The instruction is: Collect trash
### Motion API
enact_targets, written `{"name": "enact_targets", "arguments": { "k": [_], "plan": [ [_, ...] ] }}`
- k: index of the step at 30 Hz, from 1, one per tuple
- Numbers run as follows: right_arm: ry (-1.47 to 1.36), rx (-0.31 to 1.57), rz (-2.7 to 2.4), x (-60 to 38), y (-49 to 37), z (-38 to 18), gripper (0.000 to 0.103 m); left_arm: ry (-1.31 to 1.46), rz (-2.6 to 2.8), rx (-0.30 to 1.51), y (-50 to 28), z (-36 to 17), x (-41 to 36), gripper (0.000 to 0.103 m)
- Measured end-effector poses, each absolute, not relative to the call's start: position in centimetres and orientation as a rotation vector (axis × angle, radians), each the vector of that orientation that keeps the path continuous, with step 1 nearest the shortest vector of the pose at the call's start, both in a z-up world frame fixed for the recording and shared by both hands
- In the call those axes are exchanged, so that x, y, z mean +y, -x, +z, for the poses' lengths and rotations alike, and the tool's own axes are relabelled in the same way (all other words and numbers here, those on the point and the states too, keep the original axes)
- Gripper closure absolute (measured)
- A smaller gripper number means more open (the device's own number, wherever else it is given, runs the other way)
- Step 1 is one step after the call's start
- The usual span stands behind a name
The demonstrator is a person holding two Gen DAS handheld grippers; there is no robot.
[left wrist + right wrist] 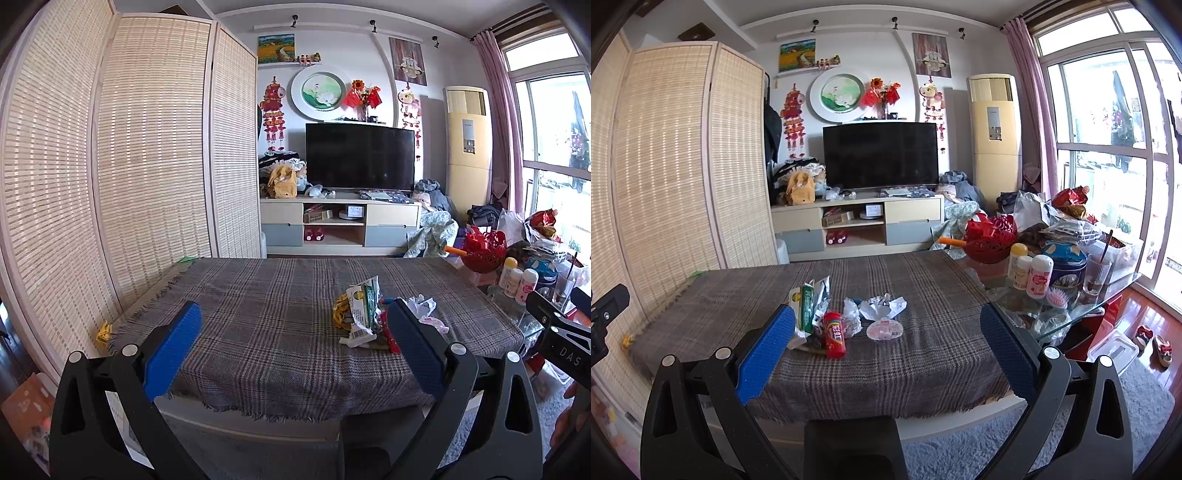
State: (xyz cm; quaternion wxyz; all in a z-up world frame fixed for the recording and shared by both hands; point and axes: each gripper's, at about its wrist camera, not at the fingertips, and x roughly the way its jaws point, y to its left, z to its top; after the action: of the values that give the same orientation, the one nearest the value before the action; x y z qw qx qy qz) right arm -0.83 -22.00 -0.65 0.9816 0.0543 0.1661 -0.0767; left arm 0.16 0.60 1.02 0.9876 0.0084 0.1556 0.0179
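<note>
A pile of trash lies on the plaid-covered table (905, 369): a green and white carton (805, 306), a red tube (834, 334), crumpled white paper (882, 306), a clear plastic wrapper (851, 317) and a small round pink-white packet (884, 329). In the left wrist view the carton (364, 306) and crumpled paper (421, 304) sit by my right finger. My left gripper (295, 347) is open and empty over the table's near edge. My right gripper (886, 350) is open and empty, with the pile between and just beyond its fingers.
A glass side table (1071, 314) at the right holds bottles (1039, 275), a blue tin (1065, 267), a glass, a red basket (991, 240) and bags. Bamboo screens (110, 166) stand at the left. A TV stand (857, 225) is behind. A yellow scrap (103, 332) lies off the table's left.
</note>
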Motion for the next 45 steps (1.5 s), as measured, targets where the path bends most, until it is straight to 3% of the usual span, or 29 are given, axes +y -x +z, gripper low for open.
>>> {"name": "enact_targets", "arguments": {
  "k": [28, 45],
  "plan": [
    [-0.165, 0.432, -0.164, -25.4, -2.1, -2.3, 0.003, -0.054, 0.076, 0.426, -3.6, -1.3, 1.7, 0.008],
    [-0.166, 0.602, -0.132, -26.4, -8.8, -8.6, 0.003, -0.049, 0.001, 0.592, -10.9, -6.9, 0.1, 0.008]
  ]
}}
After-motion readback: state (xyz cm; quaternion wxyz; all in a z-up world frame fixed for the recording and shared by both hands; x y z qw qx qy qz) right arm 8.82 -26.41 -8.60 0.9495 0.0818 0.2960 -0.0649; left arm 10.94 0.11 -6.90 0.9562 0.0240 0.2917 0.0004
